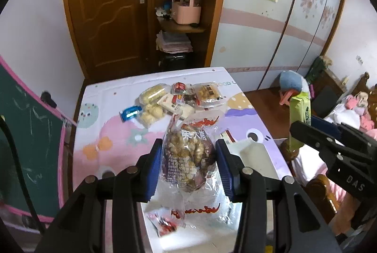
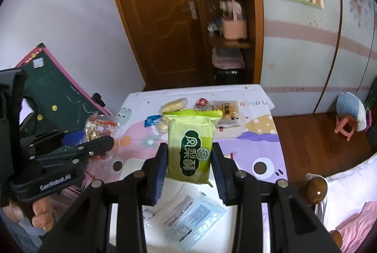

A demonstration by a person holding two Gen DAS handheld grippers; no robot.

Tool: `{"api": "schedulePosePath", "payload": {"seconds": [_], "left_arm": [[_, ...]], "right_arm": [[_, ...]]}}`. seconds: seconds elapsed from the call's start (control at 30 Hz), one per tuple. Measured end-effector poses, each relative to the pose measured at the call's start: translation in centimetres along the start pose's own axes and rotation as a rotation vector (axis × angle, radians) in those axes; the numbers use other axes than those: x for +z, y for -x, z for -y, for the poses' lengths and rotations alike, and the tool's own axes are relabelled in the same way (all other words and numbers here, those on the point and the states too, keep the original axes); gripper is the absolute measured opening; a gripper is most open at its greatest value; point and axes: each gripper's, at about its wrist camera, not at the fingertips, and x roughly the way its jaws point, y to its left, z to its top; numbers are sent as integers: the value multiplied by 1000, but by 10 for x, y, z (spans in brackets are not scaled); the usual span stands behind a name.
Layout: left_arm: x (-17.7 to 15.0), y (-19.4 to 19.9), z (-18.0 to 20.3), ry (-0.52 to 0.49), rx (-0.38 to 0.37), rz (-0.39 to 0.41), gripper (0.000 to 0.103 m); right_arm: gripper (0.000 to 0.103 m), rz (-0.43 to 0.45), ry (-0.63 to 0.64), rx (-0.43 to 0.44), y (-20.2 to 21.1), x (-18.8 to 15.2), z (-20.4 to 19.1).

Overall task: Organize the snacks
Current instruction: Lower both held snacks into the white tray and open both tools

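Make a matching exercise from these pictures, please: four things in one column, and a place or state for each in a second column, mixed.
Things:
1. clear bag of nuts
2. green packet
3. blue wrapper
4. pink basket

Places or states:
A. on a shelf beside the wooden door
B. held between the pads of the right gripper
C. lying on the table, at the left of the snack pile
D. held between the pads of the left gripper

Pairs: 1-D, 2-B, 3-C, 4-A
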Motion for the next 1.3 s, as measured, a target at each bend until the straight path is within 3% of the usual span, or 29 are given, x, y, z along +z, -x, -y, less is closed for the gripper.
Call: {"api": "schedulePosePath", "payload": {"seconds": [0.37, 0.57, 1.3], "left_arm": [[-67, 8, 4, 19, 83, 53, 43], [-88, -15, 8, 17, 94, -18, 43], [-100, -47, 9, 20, 79, -130, 47]], "right_arm": [[37, -47, 0, -9, 2, -57, -16], [37, -132, -12, 10, -14, -77, -17], [39, -247, -77, 10, -44, -88, -7]]}}
